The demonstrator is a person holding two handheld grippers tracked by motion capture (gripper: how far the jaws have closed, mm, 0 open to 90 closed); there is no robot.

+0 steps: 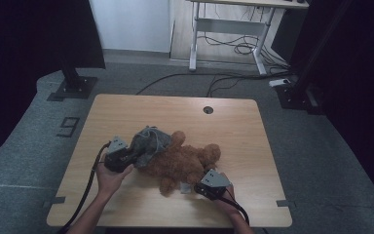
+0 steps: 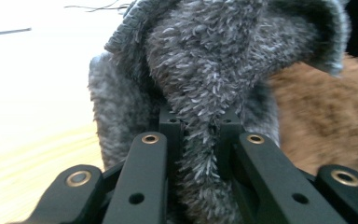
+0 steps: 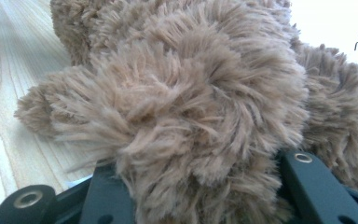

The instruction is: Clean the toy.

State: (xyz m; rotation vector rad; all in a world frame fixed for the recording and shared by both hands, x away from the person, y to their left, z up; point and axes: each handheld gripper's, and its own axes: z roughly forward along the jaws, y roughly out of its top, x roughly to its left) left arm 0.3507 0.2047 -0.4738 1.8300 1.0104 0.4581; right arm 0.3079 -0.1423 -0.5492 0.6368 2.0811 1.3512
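Two grippers work a brown teddy bear and its grey fleece garment at mid-table.

The brown teddy bear (image 1: 185, 161) lies on its back at the centre of the wooden table (image 1: 253, 141), with the grey fleece garment (image 1: 148, 141) bunched over its upper left part. The left gripper (image 1: 119, 157), left of centre in the high view, has its jaws pinched tight on a fold of the garment. The right gripper (image 1: 195, 187), lower right of centre, clamps a furry limb of the bear between its jaws.
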